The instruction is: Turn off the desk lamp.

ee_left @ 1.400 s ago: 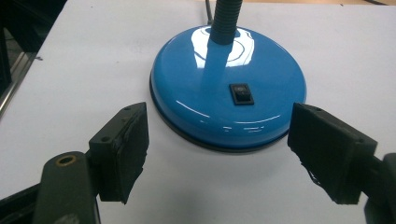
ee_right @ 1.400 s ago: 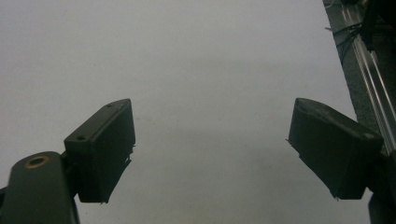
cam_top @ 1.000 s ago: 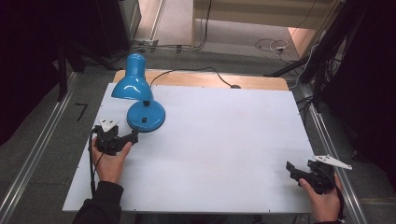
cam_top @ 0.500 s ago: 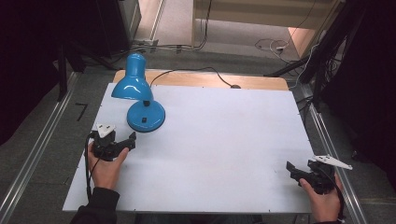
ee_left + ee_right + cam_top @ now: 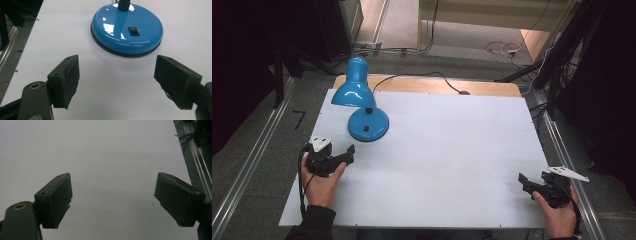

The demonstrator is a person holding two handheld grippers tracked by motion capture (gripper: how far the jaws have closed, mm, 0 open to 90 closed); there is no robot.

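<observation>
Resting on the white table (image 5: 452, 150), blue desk lamp (image 5: 362, 107) at its far left, left gripper (image 5: 346, 152) just short of the lamp base (image 5: 127, 30), jaws spread wide on nothing, right gripper (image 5: 524, 181) well apart at the near right corner, jaws likewise apart and empty.

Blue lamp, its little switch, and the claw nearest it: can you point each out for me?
blue lamp (image 5: 353, 92), high view, on the rounded shade.
switch (image 5: 134, 30), left gripper view, on the black rocker atop the lamp's base.
left claw (image 5: 116, 80), left gripper view, midway between its open jaws.
</observation>
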